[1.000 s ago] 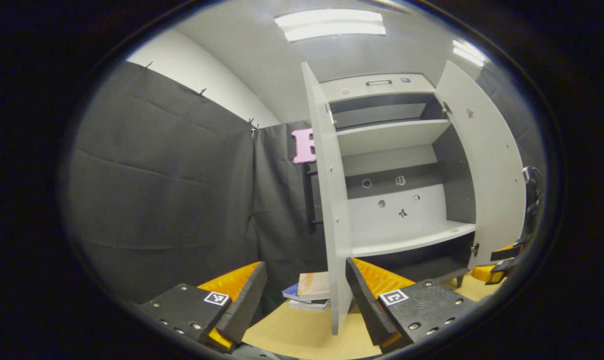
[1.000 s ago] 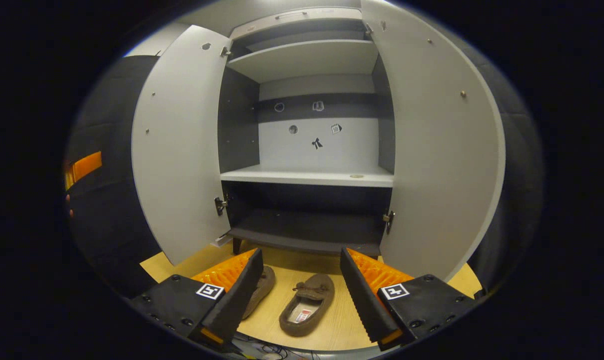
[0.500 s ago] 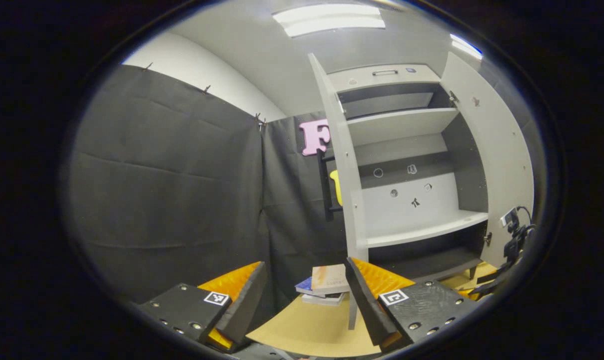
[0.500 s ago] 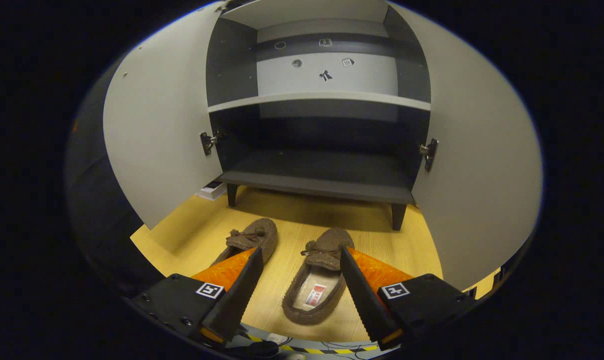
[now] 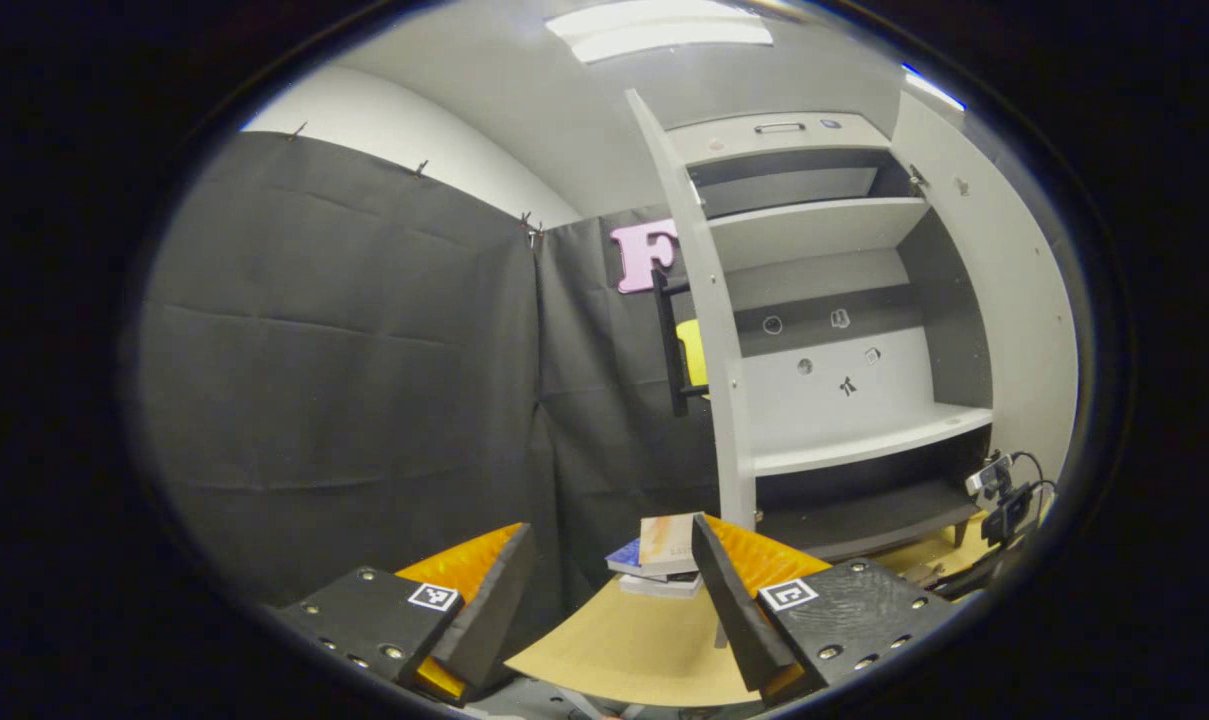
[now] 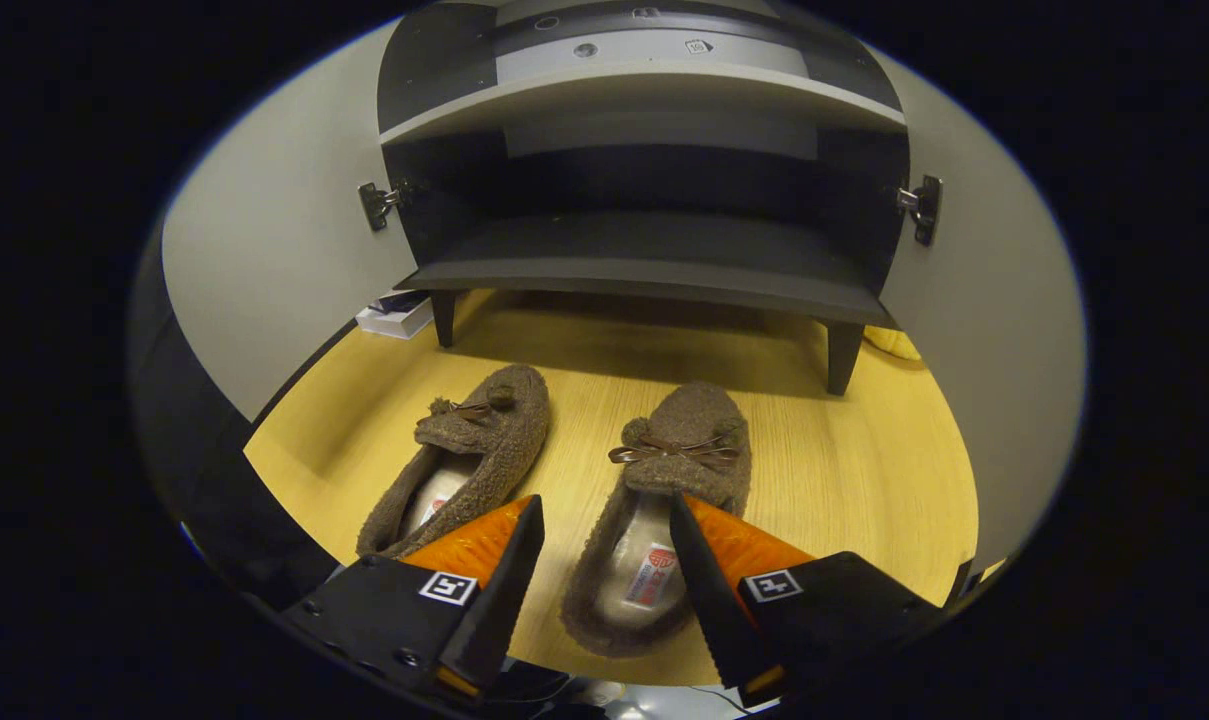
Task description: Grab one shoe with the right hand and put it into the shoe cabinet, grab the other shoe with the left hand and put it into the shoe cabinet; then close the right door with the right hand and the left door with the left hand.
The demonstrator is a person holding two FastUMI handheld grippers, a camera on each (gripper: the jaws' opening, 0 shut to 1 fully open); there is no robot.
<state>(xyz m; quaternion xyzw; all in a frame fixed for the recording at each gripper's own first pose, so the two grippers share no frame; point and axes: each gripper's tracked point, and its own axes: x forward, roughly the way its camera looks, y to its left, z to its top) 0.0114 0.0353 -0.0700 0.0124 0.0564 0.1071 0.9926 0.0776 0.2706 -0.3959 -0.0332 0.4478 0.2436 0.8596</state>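
Flanking the shoe cabinet, both doors hang wide; books beside it, both jaws apart.

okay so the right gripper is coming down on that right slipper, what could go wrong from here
The open right gripper straddles the right slipper at its soft heel opening; the fuzzy wall may fold, giving a weak pinch. The left slipper lies close beside it, so one finger could nudge it.

A ceiling lamp glares white overhead. The cabinet casts a soft shadow on the yellow floor. Fisheye bending curves every edge; both views stay sharp.
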